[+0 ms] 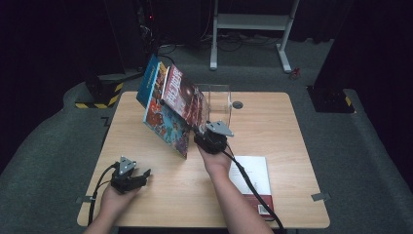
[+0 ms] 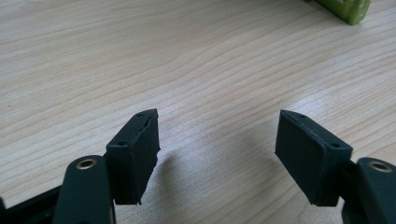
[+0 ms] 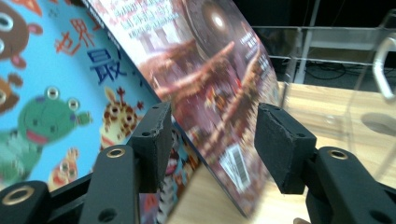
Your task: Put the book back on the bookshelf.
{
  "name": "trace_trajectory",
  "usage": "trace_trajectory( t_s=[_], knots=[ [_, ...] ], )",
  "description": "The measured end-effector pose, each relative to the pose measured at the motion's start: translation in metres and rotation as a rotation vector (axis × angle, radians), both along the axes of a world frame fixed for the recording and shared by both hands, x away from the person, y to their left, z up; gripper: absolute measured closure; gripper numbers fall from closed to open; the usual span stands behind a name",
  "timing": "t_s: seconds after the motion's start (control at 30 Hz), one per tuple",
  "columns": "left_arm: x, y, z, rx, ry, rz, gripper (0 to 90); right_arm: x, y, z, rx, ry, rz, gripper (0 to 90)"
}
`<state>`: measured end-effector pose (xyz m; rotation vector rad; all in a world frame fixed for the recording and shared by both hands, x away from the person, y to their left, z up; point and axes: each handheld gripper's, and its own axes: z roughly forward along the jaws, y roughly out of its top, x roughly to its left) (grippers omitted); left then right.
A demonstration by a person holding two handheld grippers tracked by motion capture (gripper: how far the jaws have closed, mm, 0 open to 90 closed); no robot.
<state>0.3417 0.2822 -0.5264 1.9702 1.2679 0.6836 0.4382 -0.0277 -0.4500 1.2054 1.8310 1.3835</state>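
Right gripper [image 1: 208,130], fingers apart astride the red book's [image 1: 184,100] lower corner, which leans on the blue book [image 1: 163,119] at counter [image 1: 272,122] eleven o'clock, risks toppling both; left gripper [image 1: 139,176] idles agape.

books leaning: 2, a blue cartoon book [image 1: 158,109] and a red-brown book [image 1: 184,100]
books flat: 1, a white book [image 1: 253,180] w/ red strip, near table edge
clear stands: 1, an acrylic holder [image 1: 220,100]
grippers: 2, left gripper [image 1: 141,176] & right gripper [image 1: 203,130]
tables: 1, a wooden table [image 1: 272,126]
green items: 1, a green object [image 2: 348,8], partly cut off
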Motion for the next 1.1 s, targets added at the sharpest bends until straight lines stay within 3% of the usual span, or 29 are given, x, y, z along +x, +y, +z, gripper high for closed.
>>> trace_trajectory(
  t_s=[0.6, 1.1],
  knots=[
    [0.002, -0.002, -0.001, 0.016, 0.016, 0.012, 32.3, -0.054, -0.067, -0.011, -0.041, 0.042, -0.028, 46.6],
    [0.002, -0.002, -0.001, 0.02, 0.014, 0.02, 32.3, -0.085, -0.094, -0.02, -0.084, 0.038, -0.037, 46.6]
  ],
)
